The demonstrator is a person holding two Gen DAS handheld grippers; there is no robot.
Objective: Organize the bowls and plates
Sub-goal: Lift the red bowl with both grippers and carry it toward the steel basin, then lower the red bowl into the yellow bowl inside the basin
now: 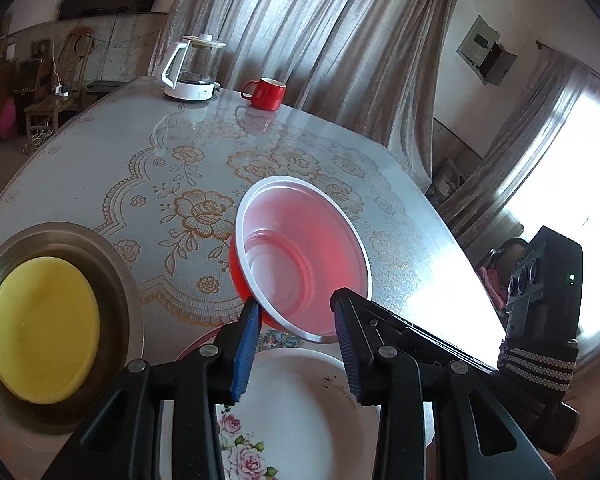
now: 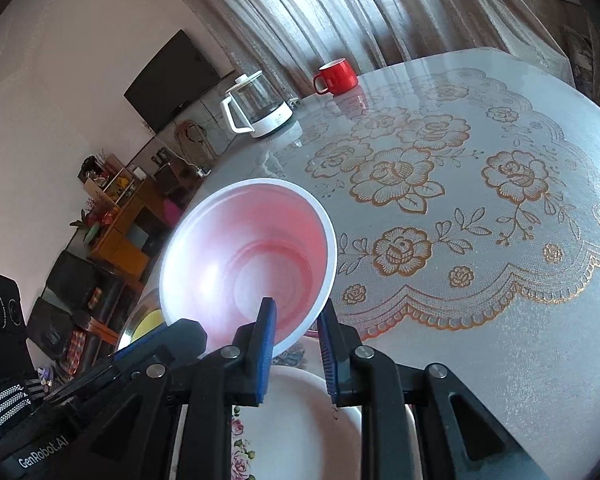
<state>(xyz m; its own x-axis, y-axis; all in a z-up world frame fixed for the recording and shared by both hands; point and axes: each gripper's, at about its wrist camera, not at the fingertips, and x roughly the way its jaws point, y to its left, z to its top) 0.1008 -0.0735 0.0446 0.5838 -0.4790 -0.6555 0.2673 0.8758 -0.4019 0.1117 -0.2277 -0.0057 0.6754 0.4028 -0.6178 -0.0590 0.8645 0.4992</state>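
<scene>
A red plastic bowl [image 1: 300, 256] with a white inside is tilted in the air above a white floral plate [image 1: 296, 412]. My left gripper [image 1: 296, 312] has its jaws either side of the bowl's near rim, with a wide gap. My right gripper [image 2: 296, 316] straddles the same bowl [image 2: 248, 256], one finger inside and one outside the rim, over the floral plate [image 2: 300, 428]. A yellow plate [image 1: 42, 330] lies in a steel dish [image 1: 116, 280] at the left; it also shows in the right wrist view [image 2: 148, 322].
A glass kettle [image 1: 192, 68] and a red mug [image 1: 266, 94] stand at the far side of the table [image 1: 160, 168], which has a lace-pattern cover. Curtains hang behind. The right gripper's body [image 1: 540, 320] is at the table's right edge.
</scene>
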